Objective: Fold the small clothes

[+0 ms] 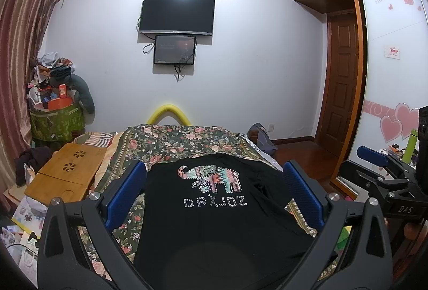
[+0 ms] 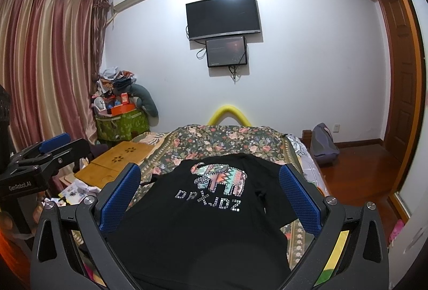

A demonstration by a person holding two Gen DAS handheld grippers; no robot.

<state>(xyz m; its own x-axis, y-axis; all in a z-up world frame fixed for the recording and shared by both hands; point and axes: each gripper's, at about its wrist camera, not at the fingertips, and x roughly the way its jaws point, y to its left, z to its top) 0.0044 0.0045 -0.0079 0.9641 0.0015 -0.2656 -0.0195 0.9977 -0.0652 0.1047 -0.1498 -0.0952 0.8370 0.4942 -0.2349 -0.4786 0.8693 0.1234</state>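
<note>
Floral bedspread [image 1: 171, 140] under black shirt [image 1: 214, 223]; both grippers level above, fingers [image 1: 125, 191] spread, empty.

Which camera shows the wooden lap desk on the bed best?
The left wrist view: the wooden lap desk shows nearly whole, both flower cutouts plain. In the right wrist view it sits farther off, its near corner hidden behind a blue pad.

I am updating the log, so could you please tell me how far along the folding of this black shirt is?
Done: the black T-shirt lies spread on the floral bedspread, elephant print up. In hand: nothing; the left gripper and right gripper are both open above it, gripping no cloth. Left: every fold, since no edge looks turned over, though the right sleeve area is rumpled.
</note>
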